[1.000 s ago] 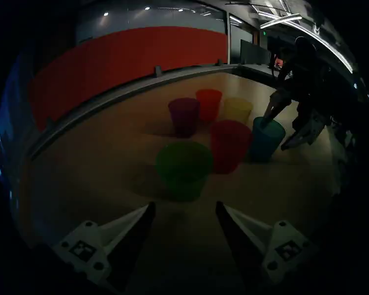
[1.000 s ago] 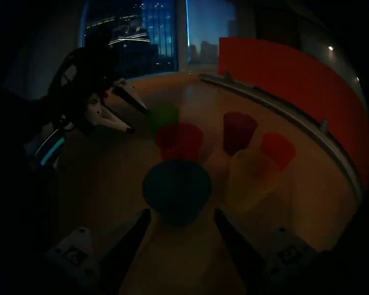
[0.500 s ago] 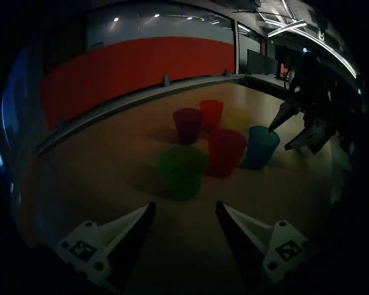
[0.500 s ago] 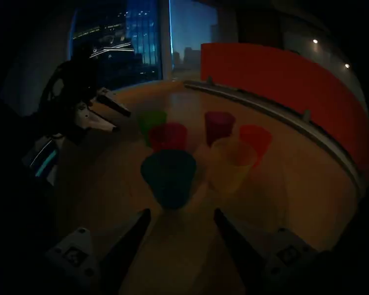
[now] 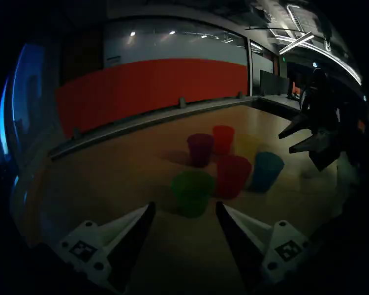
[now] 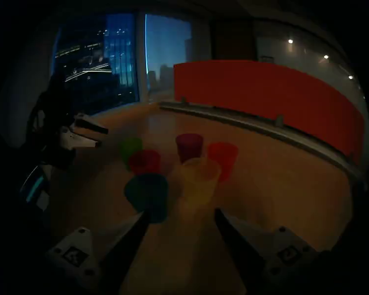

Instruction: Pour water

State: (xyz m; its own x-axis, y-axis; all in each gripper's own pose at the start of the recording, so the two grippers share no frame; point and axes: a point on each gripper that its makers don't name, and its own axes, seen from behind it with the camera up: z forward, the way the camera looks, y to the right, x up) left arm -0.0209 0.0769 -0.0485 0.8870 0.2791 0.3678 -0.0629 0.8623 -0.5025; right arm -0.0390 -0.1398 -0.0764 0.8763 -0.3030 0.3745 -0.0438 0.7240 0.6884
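Observation:
Several plastic cups stand clustered on a wooden table [image 5: 110,172]. In the left gripper view the green cup [image 5: 192,191] is nearest, with the red cup [image 5: 232,176], teal cup [image 5: 266,170], purple cup [image 5: 200,149], orange cup [image 5: 223,139] and yellow cup [image 5: 247,146] behind it. My left gripper [image 5: 184,212] is open and empty, short of the green cup. In the right gripper view the teal cup [image 6: 147,196] and yellow cup [image 6: 199,179] are closest. My right gripper [image 6: 182,216] is open and empty, just short of the teal cup. Whether any cup holds water is too dark to tell.
A red partition [image 5: 150,91] with a grey rail runs along the table's far edge. Dark windows [image 6: 106,64] lie behind the left gripper [image 6: 88,135] and the person holding it. The right gripper [image 5: 302,140] hovers off the table's right side, apart from the cups.
Both grippers have drawn back and up from the cups, which now look smaller and farther off. The right gripper's finger has left the teal cup's rim. No cup has moved.

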